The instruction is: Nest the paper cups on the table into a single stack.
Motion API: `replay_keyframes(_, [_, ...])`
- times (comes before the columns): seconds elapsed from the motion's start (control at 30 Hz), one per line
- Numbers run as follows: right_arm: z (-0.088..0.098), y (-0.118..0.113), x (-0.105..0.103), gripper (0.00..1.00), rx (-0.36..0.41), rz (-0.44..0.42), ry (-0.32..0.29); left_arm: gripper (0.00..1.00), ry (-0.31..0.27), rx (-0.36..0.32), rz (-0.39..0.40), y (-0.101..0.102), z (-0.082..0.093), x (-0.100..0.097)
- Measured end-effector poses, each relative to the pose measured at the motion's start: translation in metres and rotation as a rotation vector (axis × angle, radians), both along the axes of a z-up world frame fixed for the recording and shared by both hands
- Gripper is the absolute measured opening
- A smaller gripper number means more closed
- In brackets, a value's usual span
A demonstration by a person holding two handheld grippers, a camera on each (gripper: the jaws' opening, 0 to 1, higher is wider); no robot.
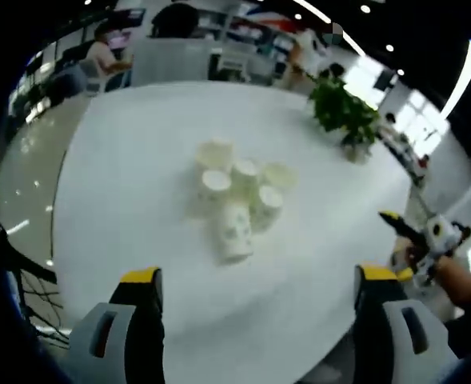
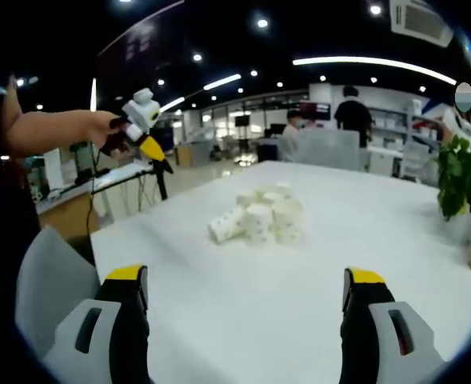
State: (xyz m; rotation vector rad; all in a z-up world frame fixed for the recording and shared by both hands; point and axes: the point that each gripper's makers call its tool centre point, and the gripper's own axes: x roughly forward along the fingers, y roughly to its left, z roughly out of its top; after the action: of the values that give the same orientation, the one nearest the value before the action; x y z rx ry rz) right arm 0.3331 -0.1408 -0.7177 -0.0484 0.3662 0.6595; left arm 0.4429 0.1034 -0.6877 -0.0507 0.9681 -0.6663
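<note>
A cluster of paper cups [image 1: 239,196] sits mid-table [image 1: 139,200], most upright, one lying on its side [image 1: 235,232]. The left gripper [image 1: 259,308] and right gripper [image 2: 247,308] both hover wide open and empty, well short of the cups (a potted plant [image 1: 343,112] stands beyond).

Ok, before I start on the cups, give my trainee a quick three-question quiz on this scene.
1. True or false: the paper cups are already nested into one stack.
2. How does the cup nearest the left gripper lie? A upright, B on its side, C upside down.
3. What stands on the white table besides the cups?

Key: 1 false, they sit in a loose cluster. 2 B, the tipped cup. 3 a potted plant.
</note>
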Motion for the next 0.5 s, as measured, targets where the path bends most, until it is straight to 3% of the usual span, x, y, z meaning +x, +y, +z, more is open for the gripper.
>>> replay_keyframes(0.33, [-0.002, 0.001, 0.001, 1.00, 0.007, 0.000, 0.005, 0.97, 0.040, 0.054, -0.051, -0.020, -0.011, 0.026])
replay_keyframes(0.5, [-0.006, -0.003, -0.001, 1.00, 0.006, -0.007, 0.014, 0.93, 0.091, 0.053, -0.039, -0.029, -0.024, 0.037])
